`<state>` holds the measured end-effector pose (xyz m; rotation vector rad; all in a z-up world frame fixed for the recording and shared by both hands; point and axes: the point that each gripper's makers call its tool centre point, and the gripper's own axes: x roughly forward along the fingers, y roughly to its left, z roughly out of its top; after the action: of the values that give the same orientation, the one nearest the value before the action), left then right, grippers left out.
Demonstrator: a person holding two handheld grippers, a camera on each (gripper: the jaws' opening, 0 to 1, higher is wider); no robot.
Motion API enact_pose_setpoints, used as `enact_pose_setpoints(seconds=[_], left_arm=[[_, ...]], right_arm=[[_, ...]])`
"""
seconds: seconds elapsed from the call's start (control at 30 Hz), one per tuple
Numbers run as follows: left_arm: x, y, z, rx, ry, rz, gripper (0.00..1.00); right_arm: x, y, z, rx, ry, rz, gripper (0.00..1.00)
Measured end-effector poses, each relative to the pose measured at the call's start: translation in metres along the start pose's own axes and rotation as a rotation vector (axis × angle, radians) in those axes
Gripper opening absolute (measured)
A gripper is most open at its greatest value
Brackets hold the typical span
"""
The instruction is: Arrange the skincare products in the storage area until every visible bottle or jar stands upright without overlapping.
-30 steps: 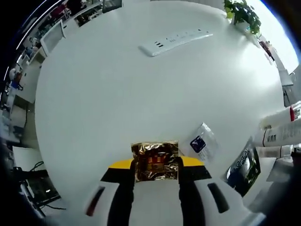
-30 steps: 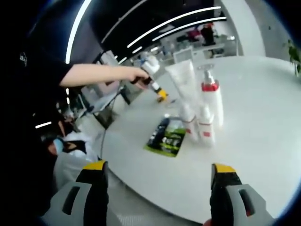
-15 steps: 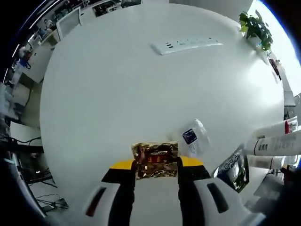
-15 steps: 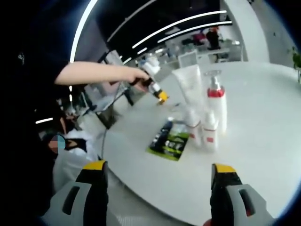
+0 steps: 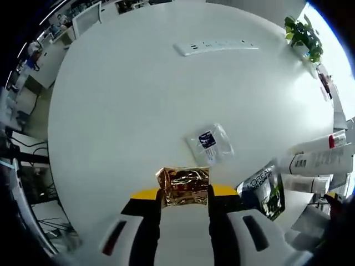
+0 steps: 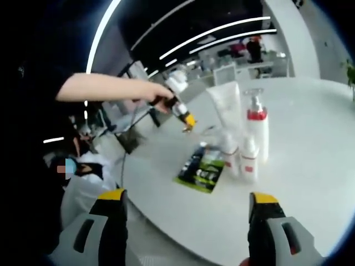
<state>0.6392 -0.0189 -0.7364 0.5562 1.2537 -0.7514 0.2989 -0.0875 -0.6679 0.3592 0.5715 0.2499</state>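
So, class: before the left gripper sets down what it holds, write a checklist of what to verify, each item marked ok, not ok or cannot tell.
1. Left gripper has a firm hold on the gold sachet: ok, jaws shut on it.
2. Bare table ahead for a set-down: ok.
3. Clear sachet is apart from the gold one: ok.
4. Right gripper is free: ok, jaws open, nothing between them.
5. Pump bottle and white tube stand upright: ok.
6. Dark green sachet overlaps the small bottles: cannot tell.
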Motion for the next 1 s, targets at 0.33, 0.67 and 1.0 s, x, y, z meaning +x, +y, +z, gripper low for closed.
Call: enact_pose_setpoints(seconds=[0.33,0.67,1.0], left_arm=[[-0.013,-0.005,-0.019,0.027,0.001,0.009,0.16],[-0.011,0.013,-0.017,0.278,-0.011,0.042,0.46],[0.014,0.030,-0.019,0.439,0.045,0.040,0.60]], right_arm=[[-0.002,0.007,0.001,-0.040,-0.006,0.017,0.94],[0.000,0.009,-0.001,-0.050,0.008,0.029,0.94],[0.001,0.003,-0.004,-0.026,0.021,0.006,0.94]])
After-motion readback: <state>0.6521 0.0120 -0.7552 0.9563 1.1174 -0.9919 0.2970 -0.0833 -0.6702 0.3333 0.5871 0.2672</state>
